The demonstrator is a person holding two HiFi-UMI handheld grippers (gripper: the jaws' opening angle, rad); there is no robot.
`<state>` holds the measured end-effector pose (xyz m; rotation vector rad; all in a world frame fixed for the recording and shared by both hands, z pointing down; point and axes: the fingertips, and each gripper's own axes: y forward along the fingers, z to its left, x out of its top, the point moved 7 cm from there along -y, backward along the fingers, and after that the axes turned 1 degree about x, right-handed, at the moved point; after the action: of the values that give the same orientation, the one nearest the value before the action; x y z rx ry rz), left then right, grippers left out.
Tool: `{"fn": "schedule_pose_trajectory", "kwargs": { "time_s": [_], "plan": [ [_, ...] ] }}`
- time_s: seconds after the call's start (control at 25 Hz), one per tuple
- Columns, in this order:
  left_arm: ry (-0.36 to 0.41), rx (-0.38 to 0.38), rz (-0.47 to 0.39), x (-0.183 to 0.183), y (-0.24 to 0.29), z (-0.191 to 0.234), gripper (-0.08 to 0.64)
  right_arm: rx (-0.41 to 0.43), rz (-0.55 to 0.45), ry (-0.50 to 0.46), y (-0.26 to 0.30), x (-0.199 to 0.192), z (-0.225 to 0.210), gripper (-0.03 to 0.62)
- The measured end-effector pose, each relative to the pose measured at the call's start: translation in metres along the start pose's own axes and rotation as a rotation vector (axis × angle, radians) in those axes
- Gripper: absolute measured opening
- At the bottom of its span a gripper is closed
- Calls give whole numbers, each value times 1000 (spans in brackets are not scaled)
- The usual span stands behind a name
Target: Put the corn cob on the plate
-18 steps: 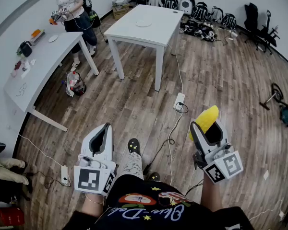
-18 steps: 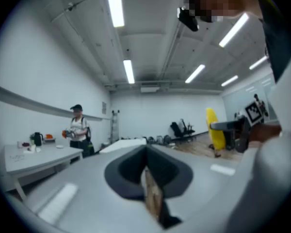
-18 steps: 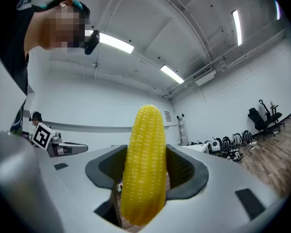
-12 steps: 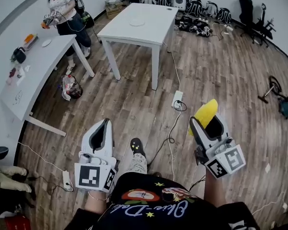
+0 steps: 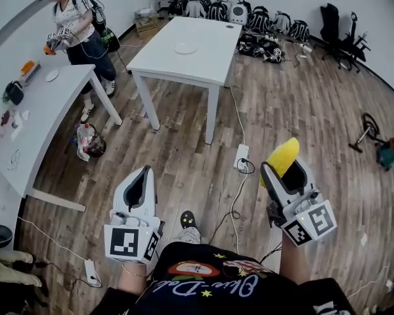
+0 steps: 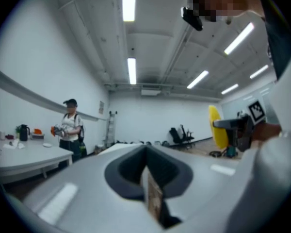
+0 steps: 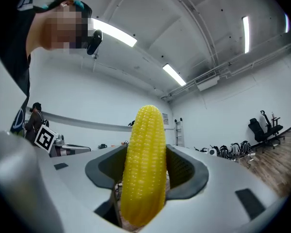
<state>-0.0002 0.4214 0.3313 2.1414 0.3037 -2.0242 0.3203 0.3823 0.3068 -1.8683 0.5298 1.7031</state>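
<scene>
A wide stretch of plank floor (image 5: 302,117) lies open up to the straight-edged white table (image 5: 207,67), where a round plate (image 5: 186,48) sits. The right gripper (image 5: 284,170) clamps the bumpy yellow corn cob (image 5: 282,155), well apart from the plate. The smooth grey left gripper (image 5: 142,178) is closed and empty.

Corn cob (image 7: 144,169): yellow, beaded kernel rows.
Left gripper (image 5: 143,176), right gripper (image 5: 280,170): pale grey, dark grey lining, black-and-white square patterns.
Tabletop (image 5: 207,54): white.
Plate (image 5: 186,48): white.
Floor (image 5: 302,110): brown wood planks.
</scene>
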Motion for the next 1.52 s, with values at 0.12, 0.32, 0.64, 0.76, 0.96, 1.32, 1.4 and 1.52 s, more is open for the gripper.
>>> {"fn": "schedule_pose_trajectory", "kwargs": {
  "time_s": [0.12,0.32,0.64,0.76,0.96,1.32,1.4,1.52],
  "plan": [
    [1,2,-5,1,31,43,-11,-19,-6,24,50,-3,-3,244],
    [0,2,-41,5,70,101,-11,-32,-24,20,113,-2,-4,244],
    [-26,9,-6,-13,96,145,-11,-33,0,32,170,-9,-2,244],
    [-45,37,20,-22,106,161,-11,-24,18,49,197,-19,-12,244],
    [-47,92,51,-28,141,198,-11,-5,17,66,260,-28,-37,244],
    [-47,116,6,-24,284,254,-11,47,-12,68,398,-37,-113,244],
    [-38,112,-1,-24,319,263,-11,50,-12,68,425,-40,-134,244],
    [-24,104,-9,-22,368,275,-11,75,-26,81,464,-44,-161,244]
  ]
}}
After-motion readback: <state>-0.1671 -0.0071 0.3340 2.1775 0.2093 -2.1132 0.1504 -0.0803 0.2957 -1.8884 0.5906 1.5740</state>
